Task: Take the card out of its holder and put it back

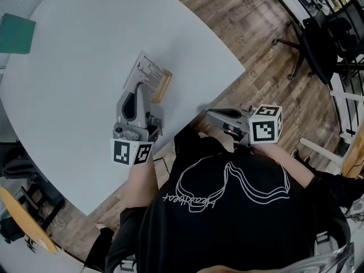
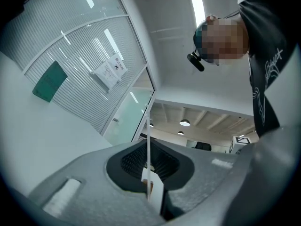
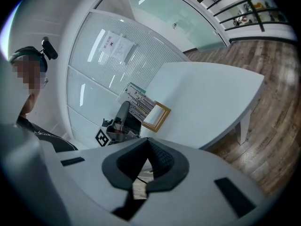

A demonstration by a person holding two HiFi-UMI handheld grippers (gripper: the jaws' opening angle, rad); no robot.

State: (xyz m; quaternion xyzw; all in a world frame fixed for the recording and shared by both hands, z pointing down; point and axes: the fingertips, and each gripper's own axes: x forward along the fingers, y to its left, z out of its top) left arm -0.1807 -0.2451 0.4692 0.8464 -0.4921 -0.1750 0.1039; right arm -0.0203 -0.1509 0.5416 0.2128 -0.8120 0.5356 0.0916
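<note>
The left gripper (image 1: 139, 91), over the table (image 1: 68, 95), is clamped shut on the card (image 1: 146, 71). The card's long axis runs on from the jaws toward the table's far side, and the holder (image 1: 161, 87) touches its right edge. The right gripper (image 1: 211, 114) is at the table's near edge, jaws together and empty.

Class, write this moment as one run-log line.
left tongs: shut on card | right tongs: shut, empty | holder: at card's edge

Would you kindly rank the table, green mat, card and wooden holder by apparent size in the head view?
1. table
2. green mat, cut off at the picture's edge, and card: too alike to rank
3. wooden holder, smallest
</note>
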